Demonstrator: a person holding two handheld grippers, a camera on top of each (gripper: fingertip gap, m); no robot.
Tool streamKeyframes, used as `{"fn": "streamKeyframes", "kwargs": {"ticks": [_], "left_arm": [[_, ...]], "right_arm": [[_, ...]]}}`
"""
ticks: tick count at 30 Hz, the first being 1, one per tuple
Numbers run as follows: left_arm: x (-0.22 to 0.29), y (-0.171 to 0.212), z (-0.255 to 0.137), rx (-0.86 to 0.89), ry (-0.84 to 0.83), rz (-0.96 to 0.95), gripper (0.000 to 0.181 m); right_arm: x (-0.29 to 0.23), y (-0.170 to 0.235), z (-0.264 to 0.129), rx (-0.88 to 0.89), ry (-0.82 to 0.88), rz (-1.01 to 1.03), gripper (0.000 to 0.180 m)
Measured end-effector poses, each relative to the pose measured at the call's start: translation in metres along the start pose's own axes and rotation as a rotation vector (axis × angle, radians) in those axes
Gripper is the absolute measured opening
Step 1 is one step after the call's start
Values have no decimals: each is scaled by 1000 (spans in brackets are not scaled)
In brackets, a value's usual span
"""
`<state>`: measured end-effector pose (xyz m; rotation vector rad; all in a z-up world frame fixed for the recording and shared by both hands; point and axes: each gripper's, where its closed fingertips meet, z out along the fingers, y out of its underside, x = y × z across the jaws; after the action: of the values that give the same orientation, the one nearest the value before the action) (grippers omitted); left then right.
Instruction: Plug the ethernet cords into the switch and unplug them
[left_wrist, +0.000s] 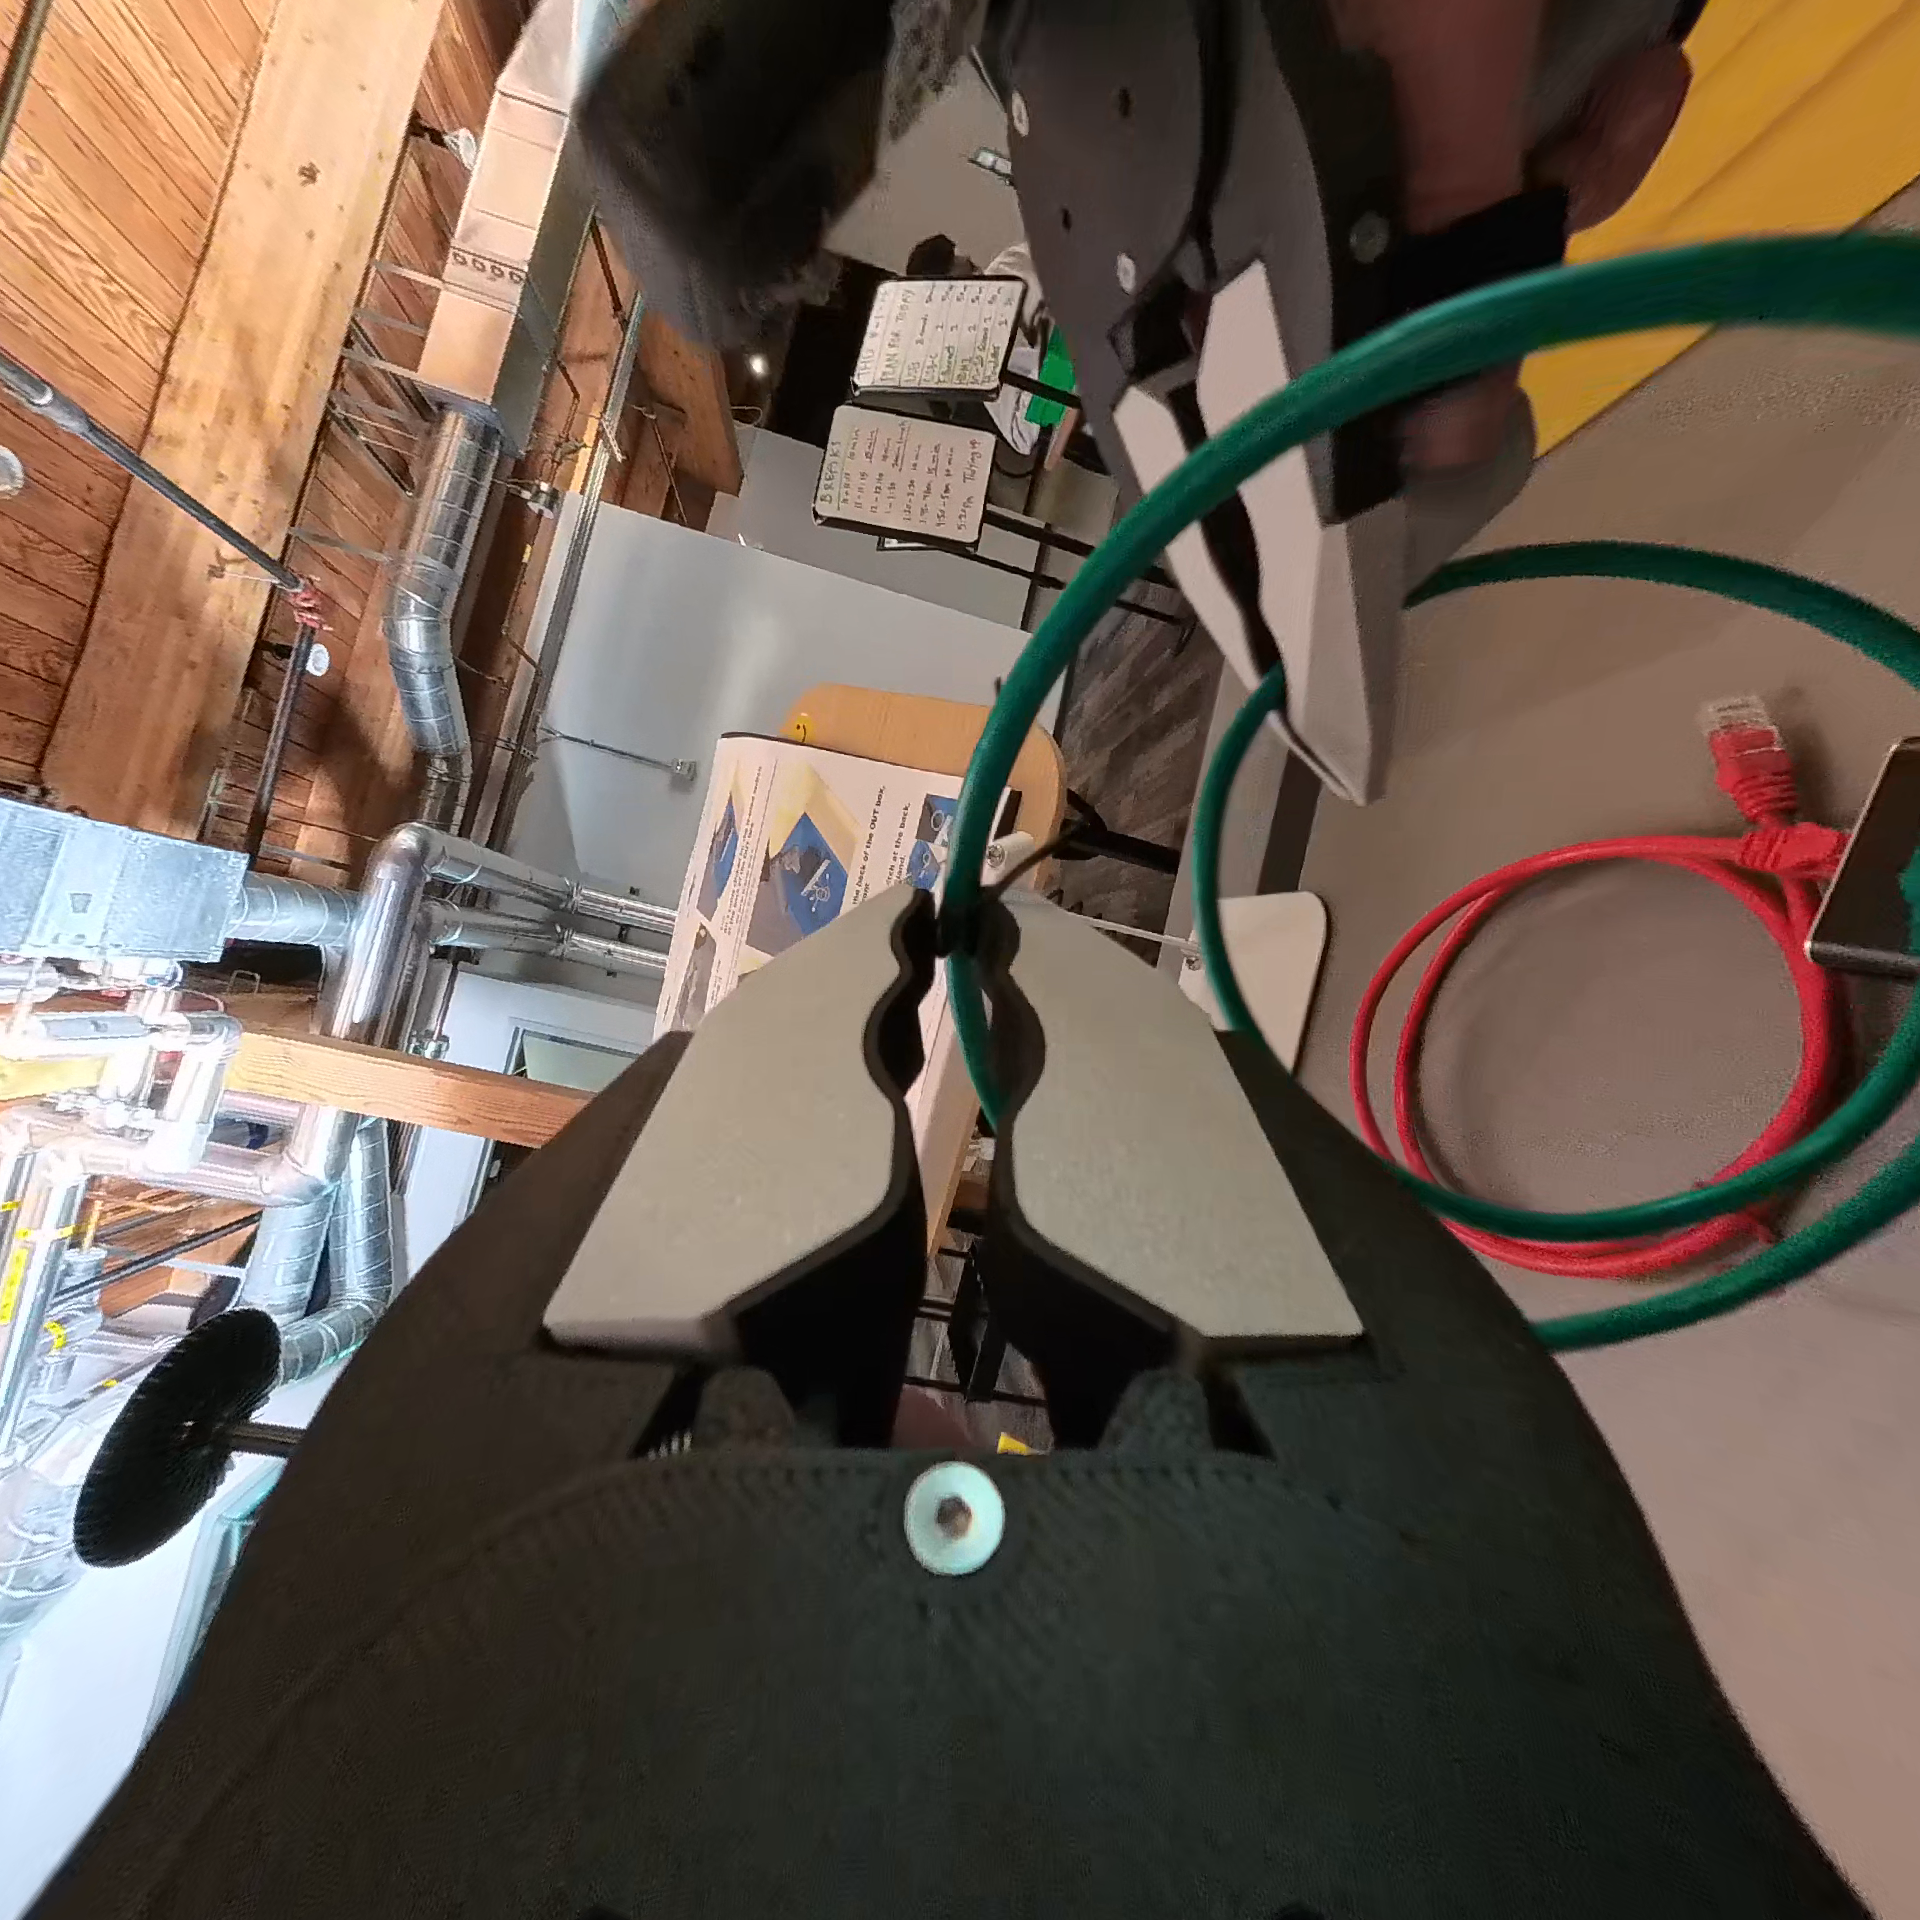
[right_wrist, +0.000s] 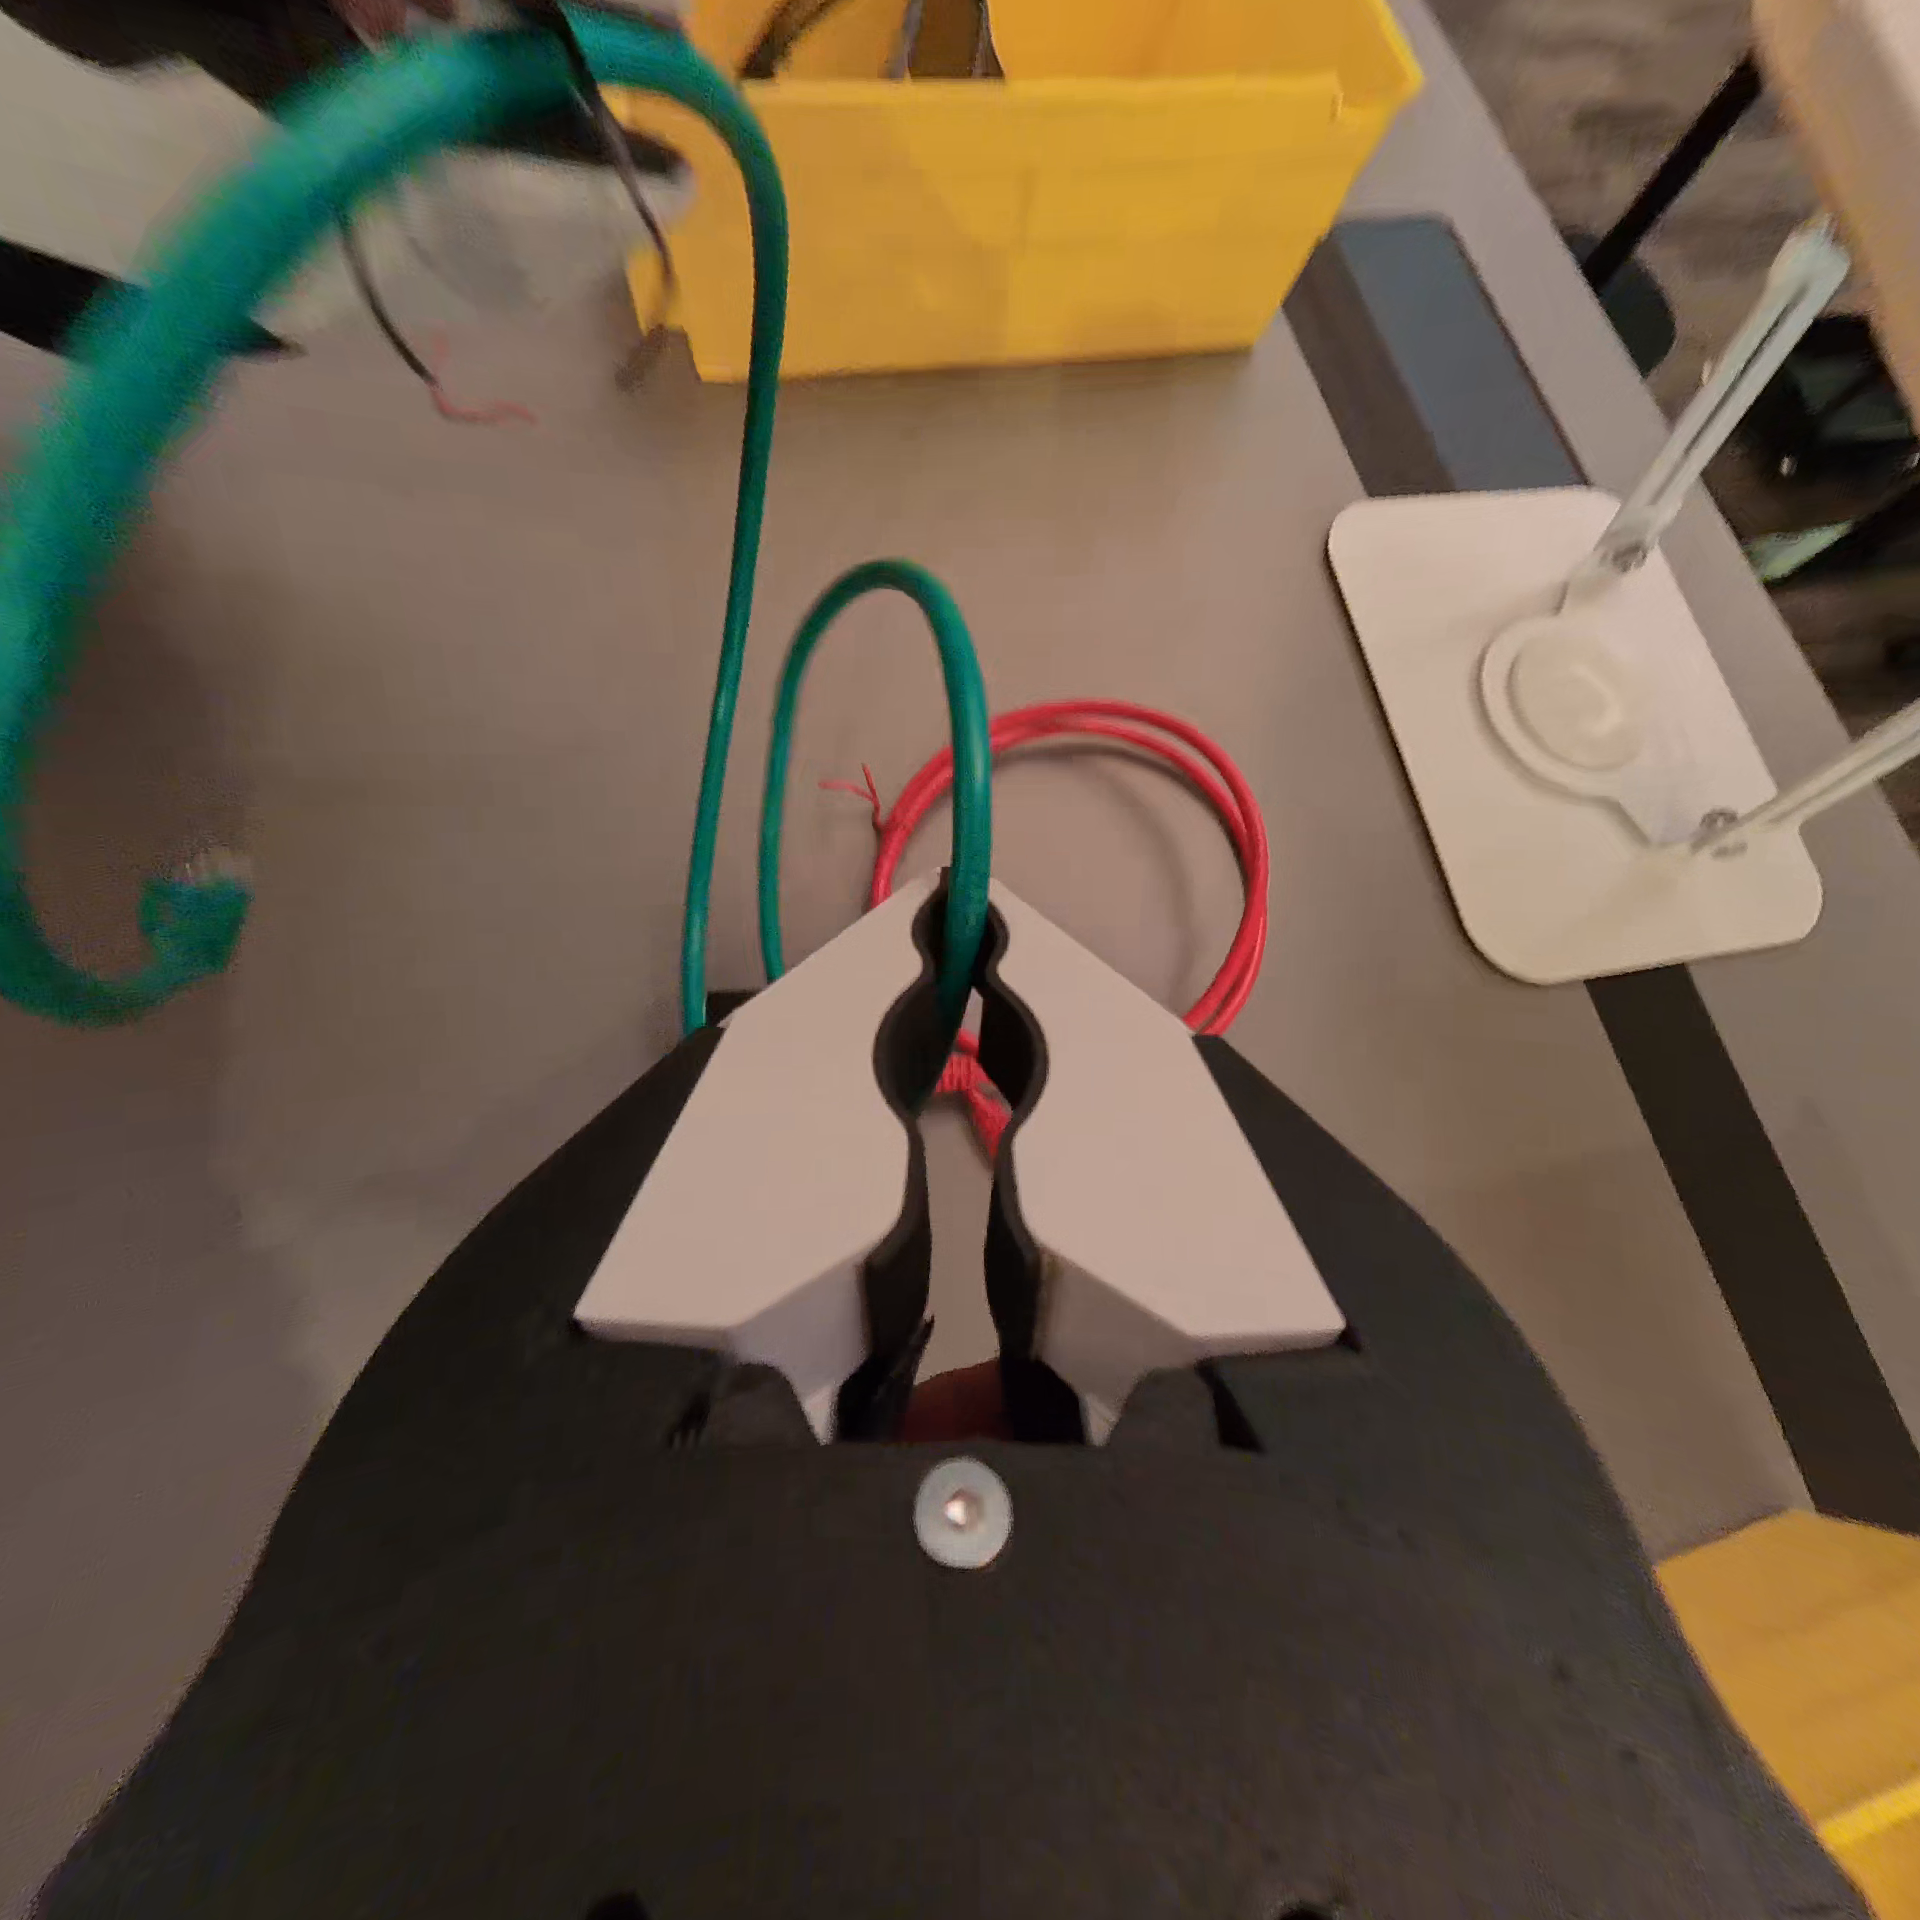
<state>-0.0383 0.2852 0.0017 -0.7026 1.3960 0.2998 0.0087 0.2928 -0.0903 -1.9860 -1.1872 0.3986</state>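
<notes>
1. Left gripper (left_wrist: 961, 925) pinches the green ethernet cord (left_wrist: 1049, 665) at its tips, lifted off the table (left_wrist: 1558, 831).
2. Right gripper (right_wrist: 961, 914) pinches the same cord's loop.
3. Red ethernet cord (right_wrist: 1226, 821) lies coiled on the table.
4. Whiteboards (left_wrist: 904, 478) carry handwriting; yellow bin (right_wrist: 1018, 208) stands behind.

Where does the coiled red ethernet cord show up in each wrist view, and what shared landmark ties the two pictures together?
Left wrist view: red ethernet cord coiled on the grey table, right of centre, beyond the gripper's tips.
Right wrist view: red ethernet cord coiled at centre, partly behind the gripper's fingers.
Shared landmark: the white stand base near the table's edge.
</notes>
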Motion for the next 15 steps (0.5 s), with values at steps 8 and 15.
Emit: {"fn": "streamKeyframes", "kwargs": {"ticks": [8, 15], "left_arm": [[4, 7, 4, -40, 38, -4, 7], [8, 12, 7, -79, 78, 6, 7]], "right_arm": [[-14, -31, -20, 151, -40, -82, 0], [-25, -45, -30, 192, -50, -161, 0]]}}
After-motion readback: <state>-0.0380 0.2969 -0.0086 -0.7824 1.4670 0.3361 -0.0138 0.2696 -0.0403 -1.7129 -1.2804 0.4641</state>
